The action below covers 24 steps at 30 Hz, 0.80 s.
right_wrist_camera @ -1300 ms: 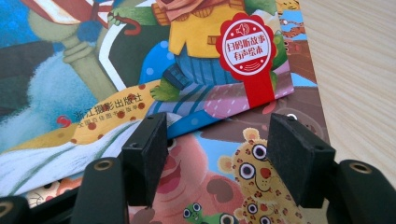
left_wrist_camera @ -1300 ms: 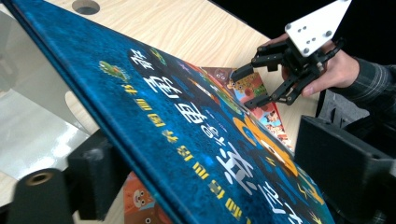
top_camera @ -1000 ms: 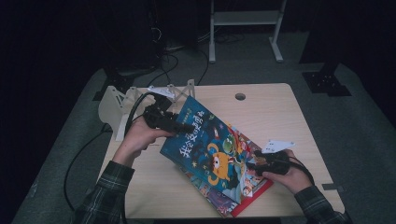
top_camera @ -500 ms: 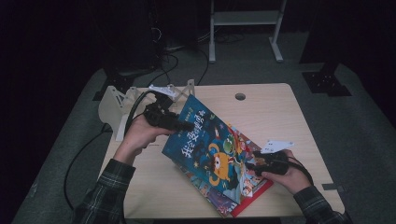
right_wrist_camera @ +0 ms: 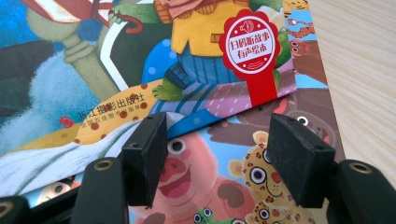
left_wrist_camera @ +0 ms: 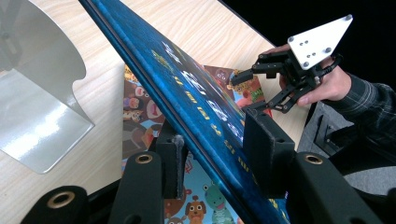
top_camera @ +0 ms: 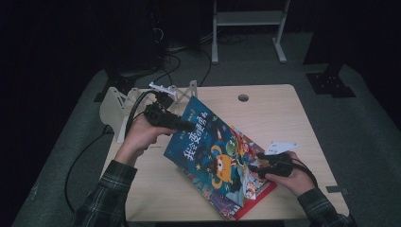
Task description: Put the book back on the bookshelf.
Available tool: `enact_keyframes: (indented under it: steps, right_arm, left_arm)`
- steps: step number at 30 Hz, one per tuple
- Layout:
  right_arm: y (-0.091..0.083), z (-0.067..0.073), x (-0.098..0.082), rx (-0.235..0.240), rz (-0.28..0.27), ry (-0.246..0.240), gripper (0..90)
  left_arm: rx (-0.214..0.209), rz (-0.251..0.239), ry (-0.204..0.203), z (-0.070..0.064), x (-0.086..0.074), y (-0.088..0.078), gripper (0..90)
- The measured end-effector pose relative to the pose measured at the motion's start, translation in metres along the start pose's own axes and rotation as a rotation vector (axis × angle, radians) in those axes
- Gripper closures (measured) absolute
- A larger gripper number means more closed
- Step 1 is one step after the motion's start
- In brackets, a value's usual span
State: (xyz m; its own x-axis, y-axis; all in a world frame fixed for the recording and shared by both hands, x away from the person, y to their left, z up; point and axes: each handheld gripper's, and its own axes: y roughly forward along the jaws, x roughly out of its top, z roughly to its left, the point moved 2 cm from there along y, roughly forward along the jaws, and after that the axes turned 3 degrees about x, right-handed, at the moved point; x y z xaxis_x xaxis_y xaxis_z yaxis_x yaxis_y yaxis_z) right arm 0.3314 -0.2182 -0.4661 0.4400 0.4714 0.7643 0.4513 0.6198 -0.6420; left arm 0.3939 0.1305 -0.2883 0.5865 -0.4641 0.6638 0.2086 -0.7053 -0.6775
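One book (top_camera: 215, 153) edge between tongs (left_wrist_camera: 212, 149).

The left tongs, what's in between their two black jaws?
In the left gripper view, the edge of the blue picture book runs between the jaws of the left tongs, tilted up above another picture book lying flat on the table.

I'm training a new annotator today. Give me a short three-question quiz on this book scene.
1. True or false: the blue book lies flat on the table.
2. Which gripper has the blue book's edge between its jaws: A left gripper, B right gripper?
3. What lies under the blue book?

Key: 1 false, it is tilted up. 2 A. 3 Another picture book, with cartoon animals on its cover.
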Motion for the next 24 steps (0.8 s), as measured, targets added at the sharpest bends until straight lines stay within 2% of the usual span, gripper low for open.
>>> enact_keyframes:
  steps: [3,5,11,14,18,24]
  right_arm:
    - [-0.003,-0.002,0.001,0.0,-0.015,0.021,36.5]
    - [-0.006,-0.005,0.002,-0.012,-0.039,0.036,36.8]
    - [-0.017,-0.022,0.001,-0.086,-0.105,0.095,36.6]
    - [-0.022,-0.031,-0.002,-0.121,-0.122,0.128,36.7]
    - [-0.025,-0.04,-0.005,-0.156,-0.126,0.145,36.6]
    - [-0.027,-0.045,-0.007,-0.176,-0.129,0.16,36.6]
  left_arm:
    - [-0.008,0.011,-0.014,-0.001,0.003,-0.001,60.9]
    - [-0.011,0.014,-0.008,-0.001,0.005,-0.002,61.7]
    - [-0.031,0.039,-0.004,-0.004,0.013,-0.002,63.7]
    - [-0.04,0.042,-0.004,-0.007,0.019,-0.004,65.3]
    - [-0.02,0.035,0.013,-0.01,0.03,-0.013,68.5]
    - [0.017,0.066,0.059,-0.017,0.042,-0.024,70.3]
